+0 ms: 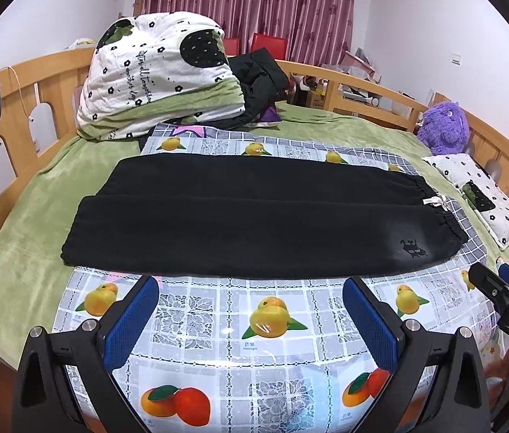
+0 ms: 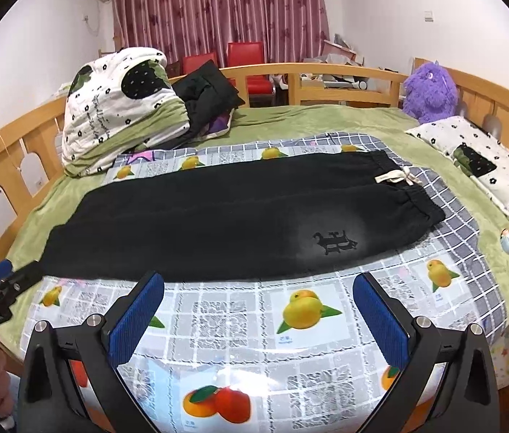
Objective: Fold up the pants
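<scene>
Black pants (image 1: 240, 216) lie flat across a fruit-print plastic sheet (image 1: 265, 324) on the bed, the two legs side by side, waistband with a white drawstring (image 1: 434, 202) to the right, leg ends to the left. They also show in the right wrist view (image 2: 225, 216), with an embroidered logo (image 2: 335, 243) near the front edge. My left gripper (image 1: 252, 288) is open and empty, just short of the pants' near edge. My right gripper (image 2: 259, 287) is open and empty, also just short of that edge. The right gripper shows at the left view's right side (image 1: 499, 285).
A folded white and green quilt (image 1: 160, 75) and a dark jacket (image 1: 261, 79) sit at the back left. A purple plush toy (image 2: 429, 88) and a patterned pillow (image 2: 478, 160) lie at the right. A wooden rail (image 2: 344, 72) rings the bed. A small round object (image 2: 508, 241) lies on the green blanket.
</scene>
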`<action>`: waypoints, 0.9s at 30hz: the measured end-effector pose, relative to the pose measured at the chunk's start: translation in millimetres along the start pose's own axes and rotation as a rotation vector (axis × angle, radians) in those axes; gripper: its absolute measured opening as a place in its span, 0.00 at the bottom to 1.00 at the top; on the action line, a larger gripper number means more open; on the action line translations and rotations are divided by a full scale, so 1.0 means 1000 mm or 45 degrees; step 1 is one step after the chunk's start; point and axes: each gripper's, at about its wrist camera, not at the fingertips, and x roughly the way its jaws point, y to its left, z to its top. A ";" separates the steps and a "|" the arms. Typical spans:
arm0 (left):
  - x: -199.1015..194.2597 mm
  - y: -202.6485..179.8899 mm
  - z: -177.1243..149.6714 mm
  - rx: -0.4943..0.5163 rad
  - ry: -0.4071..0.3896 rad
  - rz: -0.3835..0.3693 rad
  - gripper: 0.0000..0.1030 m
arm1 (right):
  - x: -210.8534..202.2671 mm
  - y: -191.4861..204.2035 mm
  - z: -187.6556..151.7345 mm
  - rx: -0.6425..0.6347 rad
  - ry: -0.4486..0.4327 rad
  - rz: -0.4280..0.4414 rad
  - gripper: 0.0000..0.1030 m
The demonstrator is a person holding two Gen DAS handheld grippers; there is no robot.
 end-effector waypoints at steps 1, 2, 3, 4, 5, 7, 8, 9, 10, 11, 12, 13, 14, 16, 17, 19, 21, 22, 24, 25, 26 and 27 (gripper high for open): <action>0.002 0.000 0.001 -0.008 0.004 -0.004 1.00 | 0.001 0.000 0.001 0.006 0.002 0.008 1.00; 0.004 0.000 0.002 -0.017 0.006 -0.008 1.00 | 0.004 0.001 0.002 0.011 0.008 0.017 1.00; 0.005 0.001 0.004 -0.027 0.009 -0.010 1.00 | 0.006 0.002 0.003 0.011 0.020 0.025 0.99; 0.007 0.001 0.005 -0.033 0.009 -0.012 1.00 | 0.010 0.004 0.005 0.002 0.036 0.029 0.99; 0.008 0.002 0.007 -0.038 0.007 -0.014 0.99 | 0.013 0.005 0.006 -0.007 0.046 0.027 0.99; 0.010 0.004 0.012 -0.044 0.011 0.005 0.98 | 0.022 0.006 0.007 -0.006 0.084 0.031 0.99; 0.010 0.005 0.016 -0.042 0.018 0.011 0.96 | 0.028 0.006 0.008 0.002 0.110 0.047 0.99; 0.010 0.006 0.020 -0.044 0.017 -0.005 0.95 | 0.033 0.005 0.009 0.012 0.137 0.060 0.99; 0.009 0.010 0.025 -0.054 0.015 -0.022 0.95 | 0.040 0.003 0.011 0.022 0.165 0.072 0.97; 0.009 0.014 0.031 -0.068 0.016 -0.033 0.95 | 0.047 0.001 0.013 0.028 0.191 0.080 0.96; 0.009 0.019 0.036 -0.078 0.018 -0.041 0.95 | 0.053 -0.001 0.016 0.033 0.219 0.083 0.94; 0.011 0.025 0.042 -0.088 0.024 -0.051 0.95 | 0.060 -0.004 0.020 0.037 0.245 0.084 0.91; 0.013 0.030 0.047 -0.098 0.029 -0.055 0.95 | 0.064 -0.007 0.024 0.038 0.258 0.083 0.90; 0.018 0.043 0.053 -0.127 0.031 -0.075 0.95 | 0.071 -0.017 0.033 0.033 0.257 0.073 0.88; 0.023 0.051 0.056 -0.140 0.040 -0.078 0.95 | 0.074 -0.024 0.038 0.027 0.243 0.058 0.88; 0.035 0.067 0.057 -0.163 0.064 -0.068 0.95 | 0.078 -0.041 0.045 0.022 0.216 0.033 0.88; 0.048 0.081 0.054 -0.188 0.081 -0.063 0.95 | 0.086 -0.062 0.048 0.017 0.196 0.016 0.86; 0.055 0.088 0.051 -0.201 0.090 -0.057 0.95 | 0.090 -0.071 0.048 0.018 0.194 0.016 0.80; 0.071 0.103 0.043 -0.237 0.106 -0.050 0.95 | 0.102 -0.094 0.044 0.033 0.205 -0.016 0.67; 0.079 0.109 0.039 -0.252 0.118 -0.048 0.95 | 0.109 -0.107 0.040 0.051 0.209 -0.043 0.59; 0.087 0.117 0.035 -0.269 0.135 -0.045 0.95 | 0.116 -0.119 0.035 0.071 0.210 -0.061 0.55; 0.096 0.123 0.029 -0.291 0.153 -0.041 0.93 | 0.123 -0.130 0.030 0.091 0.218 -0.067 0.52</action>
